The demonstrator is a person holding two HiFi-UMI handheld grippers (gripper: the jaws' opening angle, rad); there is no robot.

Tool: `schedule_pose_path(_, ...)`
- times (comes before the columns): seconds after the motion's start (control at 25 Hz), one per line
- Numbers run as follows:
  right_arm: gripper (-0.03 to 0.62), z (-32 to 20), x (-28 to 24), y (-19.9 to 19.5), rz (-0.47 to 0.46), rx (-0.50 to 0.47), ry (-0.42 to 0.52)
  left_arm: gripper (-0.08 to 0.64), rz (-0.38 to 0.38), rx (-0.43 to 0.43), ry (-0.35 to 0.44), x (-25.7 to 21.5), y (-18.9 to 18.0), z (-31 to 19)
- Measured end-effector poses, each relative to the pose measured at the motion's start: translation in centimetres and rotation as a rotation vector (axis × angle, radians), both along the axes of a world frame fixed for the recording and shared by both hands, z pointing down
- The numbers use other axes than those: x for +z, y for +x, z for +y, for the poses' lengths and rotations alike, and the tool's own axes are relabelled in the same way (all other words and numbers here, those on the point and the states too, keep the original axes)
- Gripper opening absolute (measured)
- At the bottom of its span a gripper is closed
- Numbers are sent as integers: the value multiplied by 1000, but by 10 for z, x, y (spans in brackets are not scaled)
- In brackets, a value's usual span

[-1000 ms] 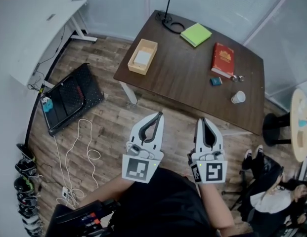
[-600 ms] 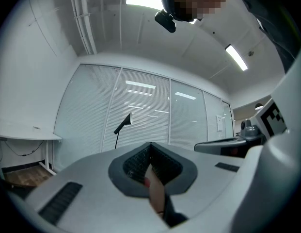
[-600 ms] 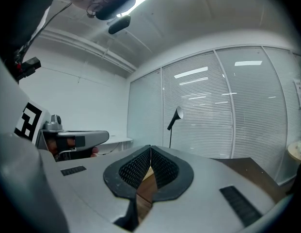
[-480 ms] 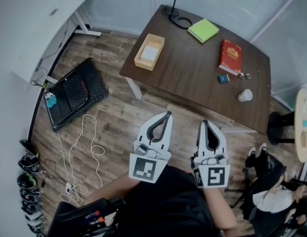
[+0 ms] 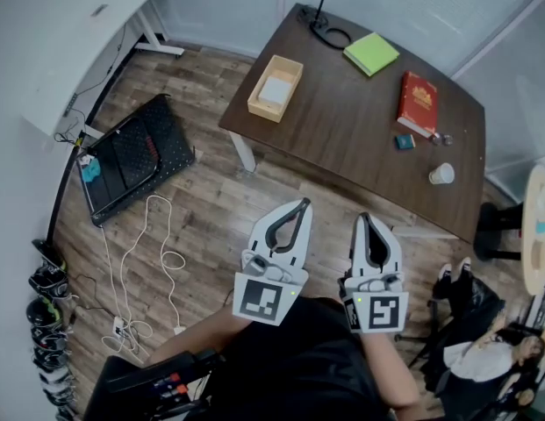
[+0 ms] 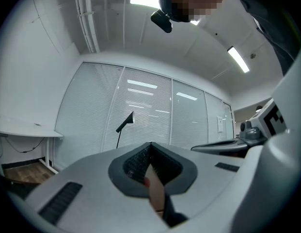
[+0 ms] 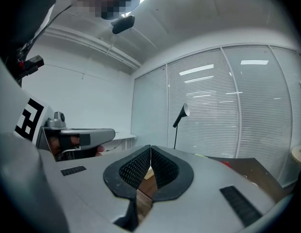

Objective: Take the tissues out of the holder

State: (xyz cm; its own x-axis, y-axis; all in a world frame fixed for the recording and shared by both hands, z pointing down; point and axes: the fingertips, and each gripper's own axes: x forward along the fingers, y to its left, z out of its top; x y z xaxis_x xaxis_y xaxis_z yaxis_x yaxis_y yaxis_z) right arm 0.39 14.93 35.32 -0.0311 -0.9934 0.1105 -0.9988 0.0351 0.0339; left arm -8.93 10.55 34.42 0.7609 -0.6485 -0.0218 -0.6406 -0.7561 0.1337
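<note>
From the head view, the left tongs (image 5: 302,203) and right tongs (image 5: 367,218) are closed and empty. The tissues (image 5: 276,89) lie in the holder (image 5: 262,112) on the desk (image 5: 360,130), well apart from both. The left gripper view shows tips touching. In the right gripper view, they touch too.

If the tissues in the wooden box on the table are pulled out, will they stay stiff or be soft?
The tissues look like a thin white stack, so they are probably floppy and light. The wooden box is small and open on top, near the table edge, so it may slide or lift as they come out.
</note>
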Motion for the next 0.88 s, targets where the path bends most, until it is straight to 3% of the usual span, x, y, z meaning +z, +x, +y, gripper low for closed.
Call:
schedule_pose_path(0.24,11,1,9,-4,0,-21,-18,-2,14,-54,-32,9,-15,-6)
schedule_pose_path(0.52,11,-2,7,4,-1,-34,-5,-2,5,-129,19,-1,-30,-29)
schedule_pose_path(0.88,11,-32,3,22,-16,-120,22,-2,-27,-174,46,-6,-5,-29)
